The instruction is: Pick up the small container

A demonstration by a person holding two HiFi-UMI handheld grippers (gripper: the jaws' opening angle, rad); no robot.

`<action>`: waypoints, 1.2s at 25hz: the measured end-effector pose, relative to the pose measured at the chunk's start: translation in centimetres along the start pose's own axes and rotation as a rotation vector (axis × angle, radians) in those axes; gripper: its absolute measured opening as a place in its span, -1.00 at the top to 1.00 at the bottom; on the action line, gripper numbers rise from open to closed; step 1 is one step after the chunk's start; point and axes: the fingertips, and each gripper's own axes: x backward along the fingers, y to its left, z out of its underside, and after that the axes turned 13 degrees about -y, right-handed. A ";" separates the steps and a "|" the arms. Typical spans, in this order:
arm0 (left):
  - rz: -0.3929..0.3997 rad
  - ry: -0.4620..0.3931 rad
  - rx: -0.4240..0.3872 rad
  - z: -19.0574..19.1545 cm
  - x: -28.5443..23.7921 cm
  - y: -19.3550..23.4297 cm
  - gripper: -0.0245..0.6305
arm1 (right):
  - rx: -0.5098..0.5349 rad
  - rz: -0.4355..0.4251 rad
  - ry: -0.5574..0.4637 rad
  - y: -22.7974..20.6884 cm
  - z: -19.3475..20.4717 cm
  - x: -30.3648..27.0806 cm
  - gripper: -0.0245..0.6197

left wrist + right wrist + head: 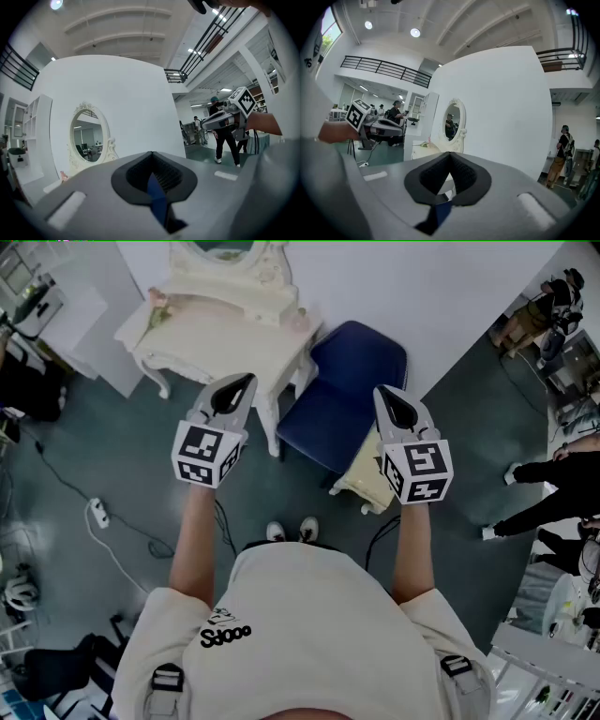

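Left tool point(242, 385) and right tool point(386, 397), both closed and empty, held forward side by side.

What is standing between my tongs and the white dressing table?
Nothing visible blocks the left tongs, held shut in air by the dressing table. The blue chair and a cream stool sit below the shut right tongs. I can't make out a small container.
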 end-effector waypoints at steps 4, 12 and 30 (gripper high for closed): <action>0.008 0.006 0.002 0.2 0.0 0.4 0.87 | 0.003 -0.012 -0.004 0.6 -0.2 -0.6 0.92; 0.012 0.013 0.020 1.2 1.2 2.4 0.87 | -0.033 0.006 -0.011 2.2 -0.2 -2.2 0.92; 0.032 0.032 0.064 5.8 -2.9 9.4 0.87 | -0.059 0.039 0.016 1.4 2.0 -11.1 0.92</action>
